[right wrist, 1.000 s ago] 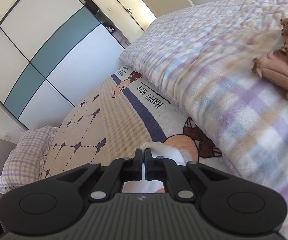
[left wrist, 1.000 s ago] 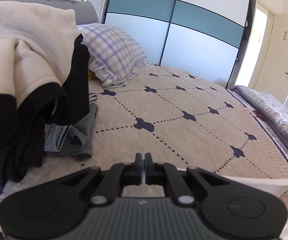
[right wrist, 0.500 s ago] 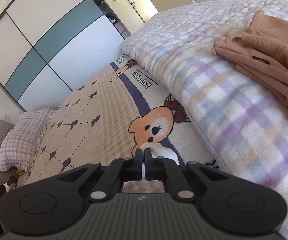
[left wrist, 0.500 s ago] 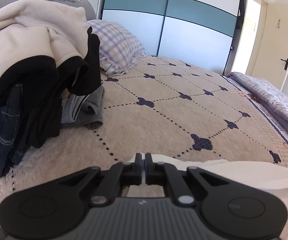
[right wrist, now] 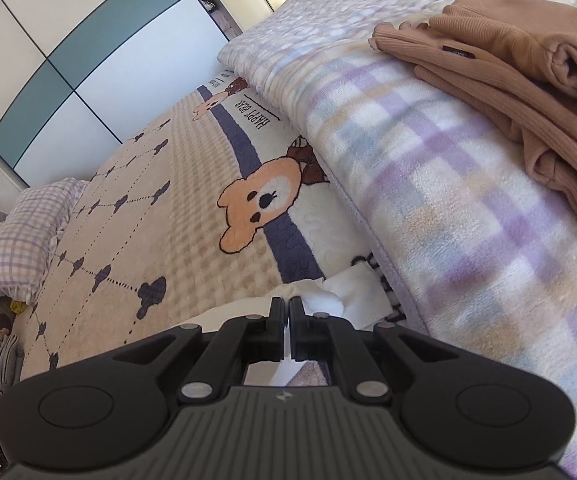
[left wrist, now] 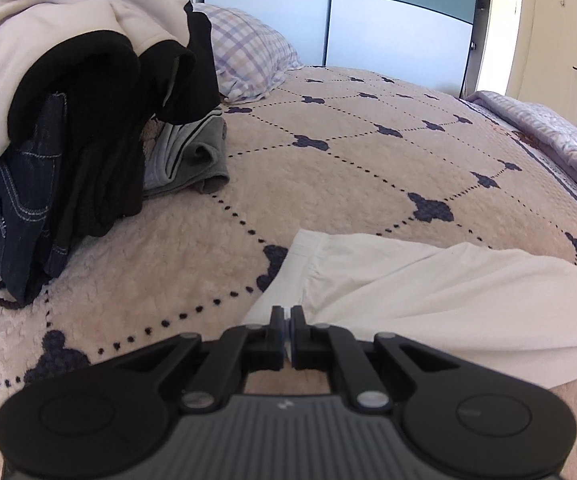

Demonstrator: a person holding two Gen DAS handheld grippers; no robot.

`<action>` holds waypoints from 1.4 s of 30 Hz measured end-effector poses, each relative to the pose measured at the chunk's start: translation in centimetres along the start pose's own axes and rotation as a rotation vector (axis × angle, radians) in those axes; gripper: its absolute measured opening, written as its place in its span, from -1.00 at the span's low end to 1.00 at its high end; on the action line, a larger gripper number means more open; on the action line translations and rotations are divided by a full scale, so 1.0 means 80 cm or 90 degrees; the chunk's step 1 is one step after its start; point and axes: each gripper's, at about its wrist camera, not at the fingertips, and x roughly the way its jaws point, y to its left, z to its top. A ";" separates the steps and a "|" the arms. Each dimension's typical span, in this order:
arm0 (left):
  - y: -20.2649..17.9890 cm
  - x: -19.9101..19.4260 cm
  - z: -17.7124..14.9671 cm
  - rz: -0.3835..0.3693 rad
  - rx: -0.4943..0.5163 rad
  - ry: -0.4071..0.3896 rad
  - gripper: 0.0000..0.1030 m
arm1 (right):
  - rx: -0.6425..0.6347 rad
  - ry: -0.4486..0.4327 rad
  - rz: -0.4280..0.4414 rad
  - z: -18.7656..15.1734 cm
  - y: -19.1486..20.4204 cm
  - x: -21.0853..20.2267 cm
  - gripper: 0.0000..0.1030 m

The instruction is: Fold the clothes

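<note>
A white garment (left wrist: 428,296) lies on the beige patterned bedspread (left wrist: 328,168), stretching right from my left gripper. My left gripper (left wrist: 287,316) is shut on its left edge, low over the bed. In the right wrist view my right gripper (right wrist: 287,308) is shut on the other end of the white garment (right wrist: 348,292), next to the plaid blanket. The garment's middle is hidden behind the gripper bodies.
A pile of unfolded clothes (left wrist: 68,80), cream, black and denim, stands at the left, with a folded grey item (left wrist: 188,156) beside it. A plaid pillow (left wrist: 244,56) lies behind. A folded plaid blanket (right wrist: 448,200) carries folded brown clothes (right wrist: 528,80). Wardrobe doors (left wrist: 388,20) stand beyond the bed.
Both grippers, still shut on the white garment, have come down and back toward the bed. More of the garment now lies spread on the bedspread.
</note>
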 end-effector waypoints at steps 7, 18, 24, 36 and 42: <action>-0.011 0.002 -0.010 -0.018 0.042 0.024 -0.94 | -0.094 -0.138 0.028 0.010 0.029 -0.047 -0.93; 0.007 0.008 -0.011 -0.052 0.018 0.068 -0.85 | -0.151 -0.043 -0.040 0.004 0.020 -0.015 -0.92; 0.041 0.003 -0.013 -0.099 -0.100 0.075 -0.84 | -0.131 -0.187 -0.010 0.024 0.024 -0.049 -0.92; 0.078 -0.007 -0.029 -0.184 -0.378 0.102 0.21 | -0.050 0.059 0.004 -0.003 0.014 0.008 -0.18; 0.041 0.033 -0.024 -0.206 -0.374 0.133 0.43 | -0.067 0.099 -0.062 -0.017 0.026 0.027 -0.07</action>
